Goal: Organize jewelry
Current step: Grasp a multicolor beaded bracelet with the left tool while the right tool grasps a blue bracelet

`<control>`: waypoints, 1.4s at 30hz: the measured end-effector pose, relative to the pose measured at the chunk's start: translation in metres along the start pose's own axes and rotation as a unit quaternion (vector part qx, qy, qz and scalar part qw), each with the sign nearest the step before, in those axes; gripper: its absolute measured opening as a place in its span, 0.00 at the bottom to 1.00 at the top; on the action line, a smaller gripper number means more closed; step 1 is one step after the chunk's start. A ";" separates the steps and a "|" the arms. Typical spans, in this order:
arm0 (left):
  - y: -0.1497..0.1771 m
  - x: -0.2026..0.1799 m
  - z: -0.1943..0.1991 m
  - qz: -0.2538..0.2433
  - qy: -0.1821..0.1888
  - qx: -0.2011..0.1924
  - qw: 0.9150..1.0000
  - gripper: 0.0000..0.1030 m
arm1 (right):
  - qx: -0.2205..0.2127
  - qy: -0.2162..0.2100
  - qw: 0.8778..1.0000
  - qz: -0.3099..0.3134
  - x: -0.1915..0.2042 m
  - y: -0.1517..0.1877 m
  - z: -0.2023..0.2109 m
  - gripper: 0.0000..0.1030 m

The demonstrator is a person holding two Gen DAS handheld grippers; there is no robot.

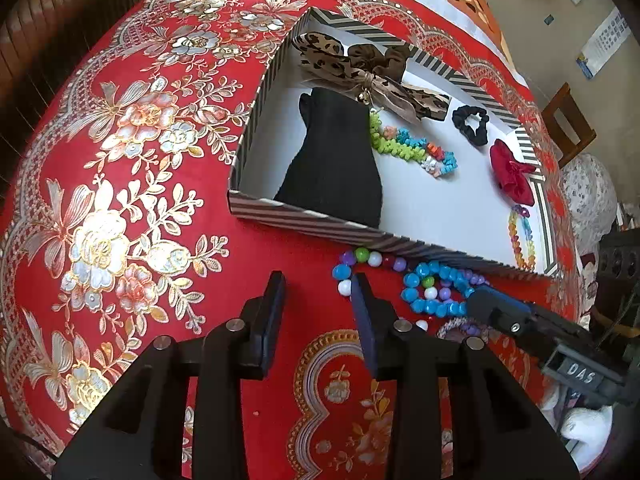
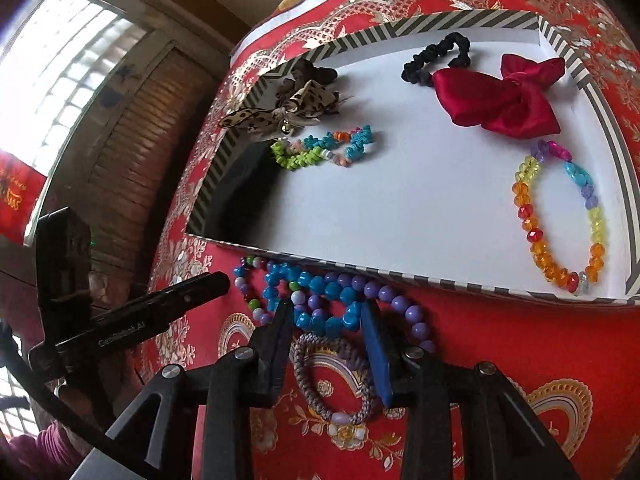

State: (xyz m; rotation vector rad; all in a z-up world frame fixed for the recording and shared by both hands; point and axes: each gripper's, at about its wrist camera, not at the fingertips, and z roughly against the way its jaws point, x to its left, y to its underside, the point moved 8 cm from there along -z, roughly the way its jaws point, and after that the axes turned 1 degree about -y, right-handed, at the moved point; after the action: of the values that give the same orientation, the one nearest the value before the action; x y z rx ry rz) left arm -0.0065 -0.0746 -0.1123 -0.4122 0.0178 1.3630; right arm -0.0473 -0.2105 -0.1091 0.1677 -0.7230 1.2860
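On the red tablecloth (image 1: 120, 168) w/ gold flowers, just in front of the striped box (image 1: 320, 232), we see a small heap of bracelets. We count three bead ones here: a turquoise bracelet (image 2: 320, 304), a purple bracelet (image 2: 404, 308) and a mixed-colour bracelet (image 1: 360, 258) w/ white, green and blue beads; the three overlap, so exact ends are hard to tell. A fourth, a woven grey band (image 2: 340, 384), lies flat on the cloth just nearer us. The heap runs lengthwise along the box's near wall, side to side in the right wrist view.

Our right gripper (image 2: 326, 312) points steeply down at the heap; its jaws stand at a middling gap w/ turquoise beads between the fingertips. Whether the pads press on the beads we can't tell. Our left gripper (image 1: 316, 284) also points down, jaws apart over bare cloth, nothing between them; its right finger (image 1: 362, 300) sits just beside a white bead of the mixed-colour bracelet.

Inside the box, on its white floor, we count: one black cloth (image 1: 332, 168), one leopard-print bow (image 1: 360, 72), one brown scrunchie (image 1: 372, 56), one black scrunchie (image 2: 440, 58), one red bow (image 2: 500, 100), one chunky multicolour bracelet (image 2: 320, 148) lying side to side, and one clear rainbow bracelet (image 2: 560, 216), its oval long axis running front to back near the right wall.
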 end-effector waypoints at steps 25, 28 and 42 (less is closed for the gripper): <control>-0.006 -0.026 -0.019 -0.050 -0.030 -0.005 0.998 0.36 | -0.063 0.035 0.992 0.107 0.021 -0.006 0.061 0.07; -0.005 -0.034 -0.025 -0.064 -0.016 -0.002 0.998 0.07 | -0.085 0.027 0.991 0.100 0.024 -0.013 0.079 0.07; -0.014 -0.046 0.053 -0.092 0.006 -0.043 0.995 0.07 | -0.128 0.033 0.987 0.089 0.012 -0.026 0.132 0.07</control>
State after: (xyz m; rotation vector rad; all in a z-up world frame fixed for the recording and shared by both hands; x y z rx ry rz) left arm -0.0152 -0.1048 -0.0476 -0.4820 -0.0676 1.1813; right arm -0.0749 -0.2744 0.0065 -0.1510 -0.8529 1.3481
